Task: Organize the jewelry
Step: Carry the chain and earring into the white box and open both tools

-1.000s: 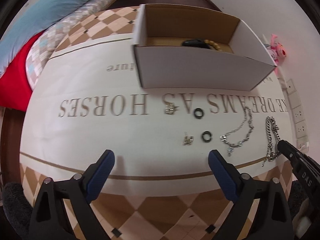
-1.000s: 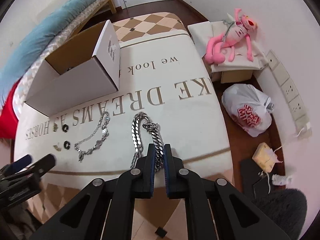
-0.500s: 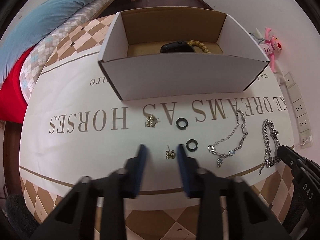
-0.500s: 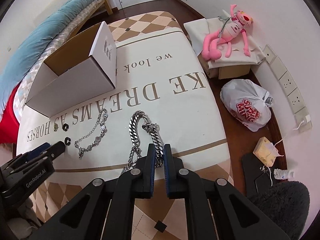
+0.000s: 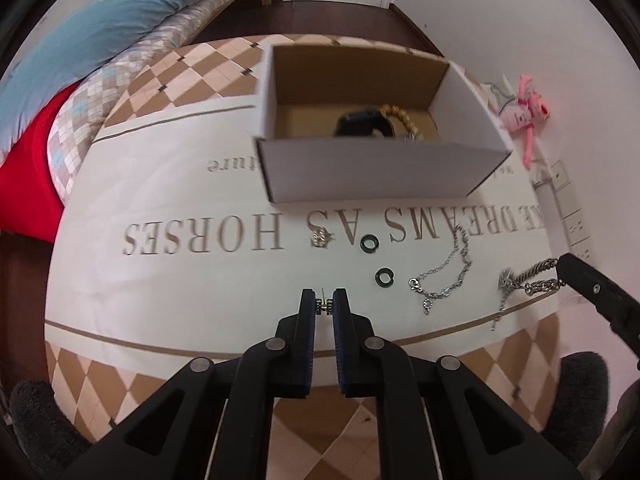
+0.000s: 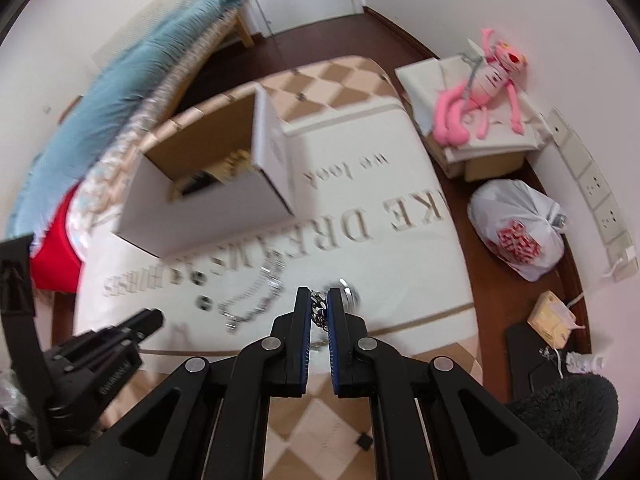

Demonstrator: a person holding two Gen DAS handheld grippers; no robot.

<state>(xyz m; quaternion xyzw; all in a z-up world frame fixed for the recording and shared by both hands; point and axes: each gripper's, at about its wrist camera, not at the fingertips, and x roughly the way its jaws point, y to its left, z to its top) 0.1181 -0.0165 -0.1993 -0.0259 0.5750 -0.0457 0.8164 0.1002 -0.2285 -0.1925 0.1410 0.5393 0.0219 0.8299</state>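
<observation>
My left gripper (image 5: 324, 300) is shut on a small gold stud earring (image 5: 323, 306) just above the white cloth. My right gripper (image 6: 319, 307) is shut on the thick silver chain (image 6: 318, 312), which trails from its jaws; the chain also shows in the left wrist view (image 5: 530, 278). On the cloth lie a thin silver bracelet (image 5: 448, 276), two black rings (image 5: 368, 242) (image 5: 385, 277) and another gold earring (image 5: 320, 237). The open white cardboard box (image 5: 372, 176) holds a black watch (image 5: 362, 122) and a wooden bead bracelet (image 5: 400, 118).
The table has a white cloth with large lettering (image 5: 200, 236). A bed with blue and red bedding (image 5: 80, 52) lies left. A pink plush toy (image 6: 484, 88), a white plastic bag (image 6: 516, 236) and wall sockets (image 6: 600, 200) are right.
My left gripper moved in and closed on the gold stud earring. My right gripper, still shut on the thick chain, lifted and dragged it toward the box.
</observation>
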